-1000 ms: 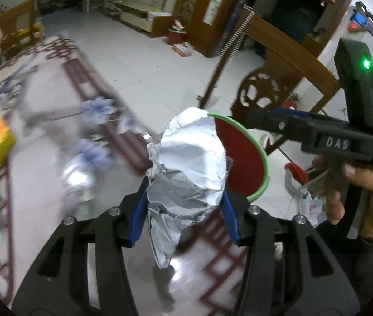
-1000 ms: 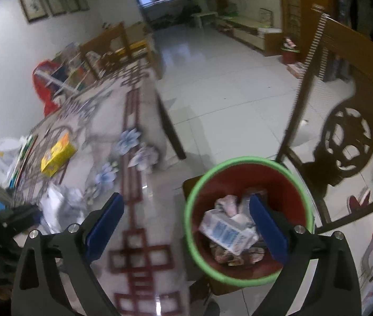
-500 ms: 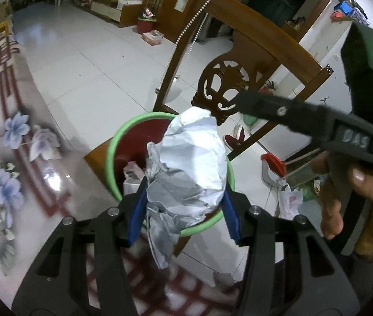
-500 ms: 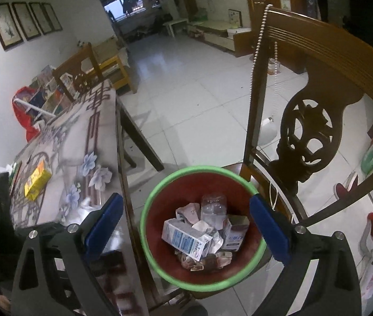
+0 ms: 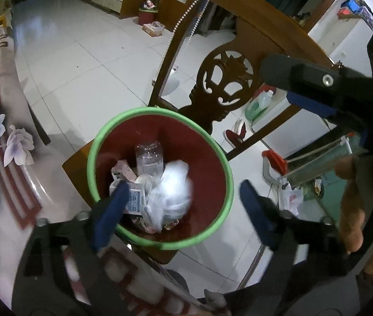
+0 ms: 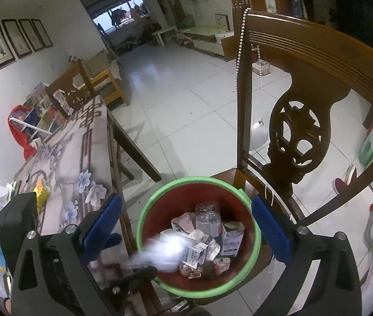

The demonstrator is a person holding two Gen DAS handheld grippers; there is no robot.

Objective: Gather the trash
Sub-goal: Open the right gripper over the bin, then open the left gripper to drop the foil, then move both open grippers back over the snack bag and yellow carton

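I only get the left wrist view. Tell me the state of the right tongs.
Observer: The right tongs are open and empty; the green-rimmed red plastic bin shows between their blue pads.
Operator: Report anything on the table that I can't see.
Observer: A yellow cardboard box lies on the flower-patterned table, well away from the bin.
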